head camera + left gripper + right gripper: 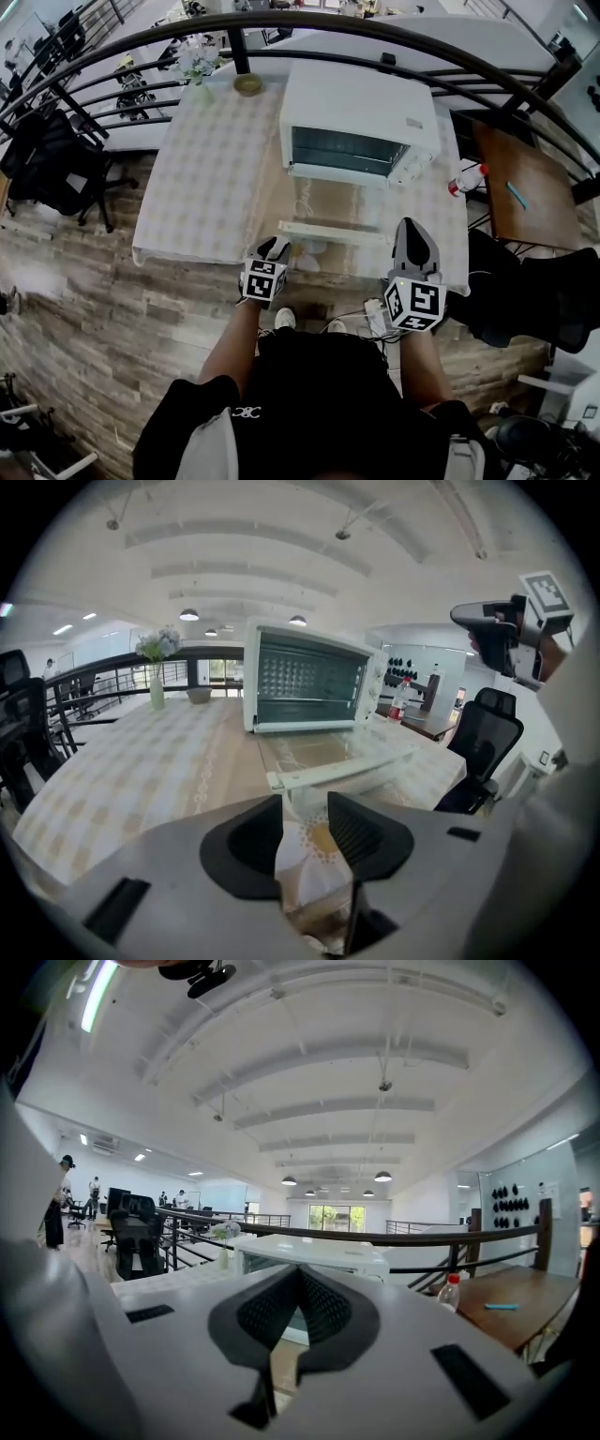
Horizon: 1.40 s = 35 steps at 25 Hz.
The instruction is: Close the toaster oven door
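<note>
Room: a mezzanine edged by a dark curved railing point(309, 23), with a pale plank floor below and office chairs point(56, 169) off to the left.
Surface: a table point(206, 187) under a pale checked cloth, with the person standing at its near edge.
Left gripper point(305, 813): jaws spread wide with nothing between the pads, only the cloth showing in the gap. It tilts downward at the table's near edge.
Just beyond the left gripper: the left end of the door handle point(342, 769), a white bar, lies close ahead of the jaw tips. Whether they touch it cannot be told.
Right gripper point(300, 1274): ribbed pads closed together at the tips, gripping nothing. It is held about level near the table's near right corner, to the right of the handle's other end.
Toaster oven door point(328, 202): swung fully down, its glass panel lying flat over the cloth towards the person.
Toaster oven point(356, 112): a white box at the far right of the table, its cavity open.
Further out on the table: a vase of flowers point(199, 70) and a small bowl point(248, 85) at the far edge, well apart from the oven door.
Right of the table: a red-capped bottle point(466, 180) on the edge of a brown side table point(525, 187), which also bears a blue pen point(517, 195).
</note>
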{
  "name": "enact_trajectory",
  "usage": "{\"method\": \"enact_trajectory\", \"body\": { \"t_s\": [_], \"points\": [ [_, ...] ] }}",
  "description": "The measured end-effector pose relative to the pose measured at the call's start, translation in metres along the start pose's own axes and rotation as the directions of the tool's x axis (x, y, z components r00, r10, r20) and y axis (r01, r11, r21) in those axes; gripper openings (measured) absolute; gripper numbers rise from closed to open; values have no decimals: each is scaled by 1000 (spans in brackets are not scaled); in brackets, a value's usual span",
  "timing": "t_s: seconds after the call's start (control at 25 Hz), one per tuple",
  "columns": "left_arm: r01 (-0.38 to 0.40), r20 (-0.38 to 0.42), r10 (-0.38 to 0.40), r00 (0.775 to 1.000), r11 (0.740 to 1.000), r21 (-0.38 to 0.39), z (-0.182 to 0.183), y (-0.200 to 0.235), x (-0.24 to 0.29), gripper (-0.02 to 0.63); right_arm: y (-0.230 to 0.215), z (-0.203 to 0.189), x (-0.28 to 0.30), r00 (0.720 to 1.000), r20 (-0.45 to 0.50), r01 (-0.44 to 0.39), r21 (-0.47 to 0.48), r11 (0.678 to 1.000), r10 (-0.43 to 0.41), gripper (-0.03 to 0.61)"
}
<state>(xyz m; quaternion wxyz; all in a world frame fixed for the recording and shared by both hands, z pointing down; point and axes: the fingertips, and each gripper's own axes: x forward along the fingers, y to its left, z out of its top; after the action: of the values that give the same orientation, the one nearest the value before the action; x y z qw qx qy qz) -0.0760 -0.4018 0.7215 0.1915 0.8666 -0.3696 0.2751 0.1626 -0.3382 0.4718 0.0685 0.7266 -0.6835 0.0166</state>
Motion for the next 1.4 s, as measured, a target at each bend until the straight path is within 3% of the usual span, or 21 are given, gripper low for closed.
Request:
{"method": "enact_trajectory", "body": {
  "t_s": [0.24,0.56,0.76,1.08,1.4],
  "points": [
    [39,-67,-40,997,999,-21,-23,11,31,160,-16,-12,-13,995,-41,86,-2,996,-86,-9],
    [102,-61,-108,992,991,-90,-21,9,66,161,-36,-5,-38,978,-43,202,-27,979,-203,-9],
    [100,-92,-107,990,992,-80,-22,4,72,147,-47,-12,-53,965,-64,253,-8,967,-253,-9],
    [131,-16,-134,991,984,-123,1,0,56,143,-46,-23,-53,968,-84,242,43,969,-238,-9],
    [175,107,-160,981,974,-145,48,-2,31,152,-38,-17,-46,979,-54,199,72,977,-196,-9]
  ]
}}
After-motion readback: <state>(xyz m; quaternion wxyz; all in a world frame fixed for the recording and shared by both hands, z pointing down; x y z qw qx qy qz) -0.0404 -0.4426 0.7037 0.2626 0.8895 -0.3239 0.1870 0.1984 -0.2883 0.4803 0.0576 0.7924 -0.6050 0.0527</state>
